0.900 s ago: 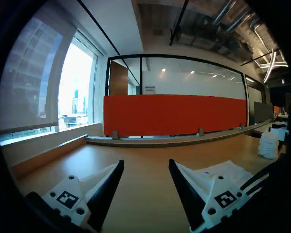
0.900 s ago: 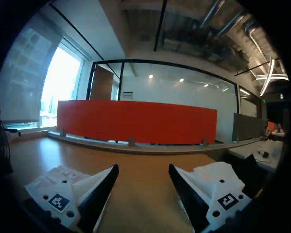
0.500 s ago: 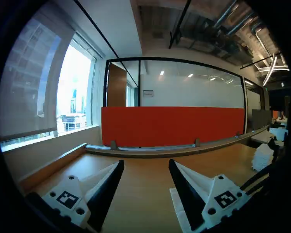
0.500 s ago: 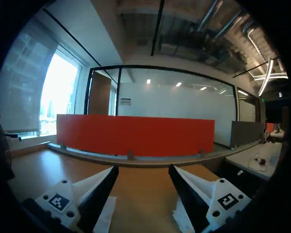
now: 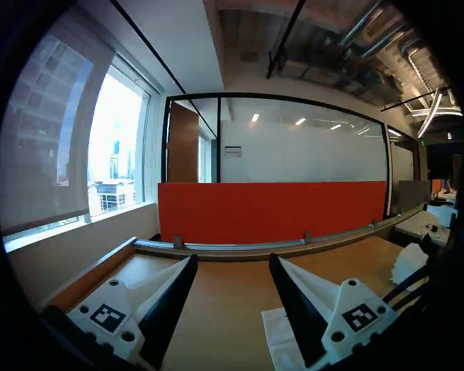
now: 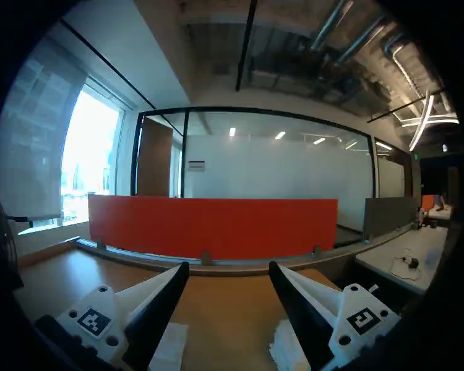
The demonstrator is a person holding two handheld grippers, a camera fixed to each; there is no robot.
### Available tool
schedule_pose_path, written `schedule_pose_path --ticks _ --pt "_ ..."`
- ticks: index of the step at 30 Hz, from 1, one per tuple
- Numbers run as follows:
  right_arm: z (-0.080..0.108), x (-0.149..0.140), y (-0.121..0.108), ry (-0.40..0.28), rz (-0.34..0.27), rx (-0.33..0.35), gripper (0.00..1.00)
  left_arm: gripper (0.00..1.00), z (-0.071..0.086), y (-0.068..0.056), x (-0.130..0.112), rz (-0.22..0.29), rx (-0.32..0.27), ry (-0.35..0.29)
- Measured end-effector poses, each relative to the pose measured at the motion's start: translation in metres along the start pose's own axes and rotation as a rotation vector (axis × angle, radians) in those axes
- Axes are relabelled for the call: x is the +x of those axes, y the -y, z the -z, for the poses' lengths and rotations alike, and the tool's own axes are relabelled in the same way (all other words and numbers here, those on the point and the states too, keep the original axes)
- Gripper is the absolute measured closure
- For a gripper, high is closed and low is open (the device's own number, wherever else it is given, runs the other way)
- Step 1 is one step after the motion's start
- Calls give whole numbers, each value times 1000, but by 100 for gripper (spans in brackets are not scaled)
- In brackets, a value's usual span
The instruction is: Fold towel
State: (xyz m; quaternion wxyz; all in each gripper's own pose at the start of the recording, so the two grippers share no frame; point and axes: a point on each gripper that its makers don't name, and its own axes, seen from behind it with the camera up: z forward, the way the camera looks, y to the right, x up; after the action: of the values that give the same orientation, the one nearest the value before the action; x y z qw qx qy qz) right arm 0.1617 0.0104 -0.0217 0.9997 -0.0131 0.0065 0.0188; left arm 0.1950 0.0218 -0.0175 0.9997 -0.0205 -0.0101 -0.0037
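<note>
Seeing the towel [image 5: 274, 331] as a white edge at five o'clock in the left gripper view, lying on the wooden worktop [image 5: 226, 321] and slipping behind one finger of the left tool [image 5: 232, 256]. Finding the towel [image 6: 169, 346] again in the right gripper view as two white scraps, at seven and five o'clock, flanking the right tool [image 6: 228, 266]. Holding both tools spread wide, gripping nothing, pointing level across the worktop rather than down at the cloth.

Judging the fold as not yet started in any way that shows: no corner being lifted, no doubled layer being visible. Leaving, by this reading, the whole job: lowering, pinching an edge, carrying it over.

Losing most of the cloth below both views, so not telling its outline, nor whether the scraps belong to one piece. Noting a white bundle [image 5: 410, 260] at three o'clock in the left gripper view, too cut off to name. Facing an orange partition [image 5: 269, 210] toward twelve o'clock and a bright window [image 5: 114, 167] at nine.
</note>
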Motion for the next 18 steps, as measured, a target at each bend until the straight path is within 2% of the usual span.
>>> schedule_pose_path --ticks 3,8,15,18 --pt "0 5 6 14 11 22 0 15 2 -3 4 -9 -20 22" --pt "0 12 26 49 38 106 0 15 2 -10 12 -31 -71 53" --pt "4 10 67 116 97 295 0 15 2 -24 15 -37 -171 101" --pt "5 7 78 140 116 354 0 15 2 -30 14 -34 -214 121"
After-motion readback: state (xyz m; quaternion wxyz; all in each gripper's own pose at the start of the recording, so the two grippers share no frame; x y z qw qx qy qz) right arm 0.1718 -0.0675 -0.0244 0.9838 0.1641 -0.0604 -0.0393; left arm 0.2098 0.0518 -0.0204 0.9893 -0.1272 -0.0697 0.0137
